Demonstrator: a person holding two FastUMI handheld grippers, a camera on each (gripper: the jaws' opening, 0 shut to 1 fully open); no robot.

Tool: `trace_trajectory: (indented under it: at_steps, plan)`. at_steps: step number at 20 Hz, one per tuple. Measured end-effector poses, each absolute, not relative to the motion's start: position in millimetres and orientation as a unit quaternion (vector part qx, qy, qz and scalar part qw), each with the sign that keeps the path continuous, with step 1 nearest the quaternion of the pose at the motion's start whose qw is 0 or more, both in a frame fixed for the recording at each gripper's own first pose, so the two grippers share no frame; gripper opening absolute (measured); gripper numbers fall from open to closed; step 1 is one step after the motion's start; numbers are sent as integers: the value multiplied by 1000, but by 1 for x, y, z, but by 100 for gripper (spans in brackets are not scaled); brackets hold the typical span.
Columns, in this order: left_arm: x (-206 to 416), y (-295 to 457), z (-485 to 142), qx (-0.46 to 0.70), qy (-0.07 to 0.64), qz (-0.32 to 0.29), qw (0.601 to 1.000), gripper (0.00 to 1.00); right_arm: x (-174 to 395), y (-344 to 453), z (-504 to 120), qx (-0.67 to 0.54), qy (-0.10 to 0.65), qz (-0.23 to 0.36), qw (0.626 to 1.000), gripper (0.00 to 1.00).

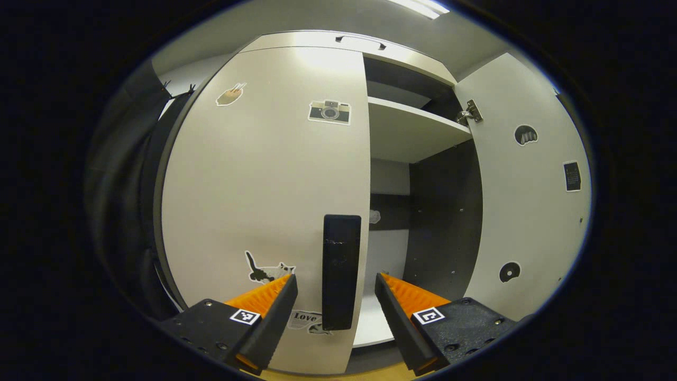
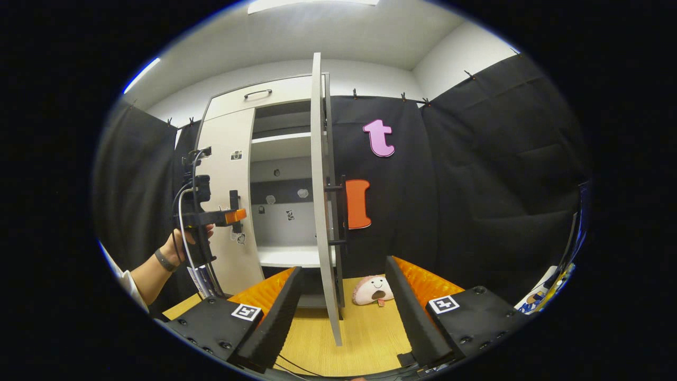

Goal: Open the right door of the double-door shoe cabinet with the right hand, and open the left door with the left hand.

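Shoe cabinet with right door swung open, left door closed. Left claw gapes around the left door's handle; right claw spread, straddling the right door's edge.

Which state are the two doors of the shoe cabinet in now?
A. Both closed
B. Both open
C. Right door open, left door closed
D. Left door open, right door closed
C: the right door is swung wide, baring the shelves; the left door sits closed.
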State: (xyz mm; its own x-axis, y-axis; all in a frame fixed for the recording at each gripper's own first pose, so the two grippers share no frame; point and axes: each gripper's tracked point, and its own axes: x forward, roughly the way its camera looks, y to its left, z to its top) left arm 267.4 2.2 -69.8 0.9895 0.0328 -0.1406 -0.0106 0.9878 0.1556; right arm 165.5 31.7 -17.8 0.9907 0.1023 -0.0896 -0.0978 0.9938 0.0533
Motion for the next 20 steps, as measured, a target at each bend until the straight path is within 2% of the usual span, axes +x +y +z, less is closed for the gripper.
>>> trace_trajectory:
  at_steps: [3, 4, 5, 6, 7, 8, 10, 15, 16, 20]
  plan:
    - [273, 8, -73, 86, 76, 34, 993, 84, 164, 33, -17, 23, 46, 49, 997, 99]
    - [274, 8, -72, 90, 73, 39, 993, 71, 164, 32, -17, 23, 44, 47, 998, 99]
    - [275, 15, -73, 90, 73, 55, 992, 69, 165, 32, -16, 24, 44, 46, 998, 99]
    - [274, 6, -78, 72, 78, 34, 994, 60, 164, 32, -16, 26, 44, 45, 998, 99]
    - [267, 5, -75, 63, 77, 32, 995, 50, 163, 32, -16, 29, 42, 45, 998, 99]
    - [272, 7, -77, 60, 76, 26, 995, 33, 162, 33, -15, 31, 40, 46, 998, 99]
    - [274, 8, -78, 56, 76, 26, 995, 24, 162, 32, -15, 29, 40, 44, 998, 99]
    - [272, 7, -80, 80, 99, 20, 992, 22, 159, 32, -14, 23, 35, 43, 998, 99]
    - [271, 7, -81, 81, 107, 14, 991, 21, 160, 32, -13, 26, 34, 44, 998, 90]
    - [262, 9, -80, 78, 125, -15, 989, 22, 161, 38, -12, 35, 29, 53, 998, 90]
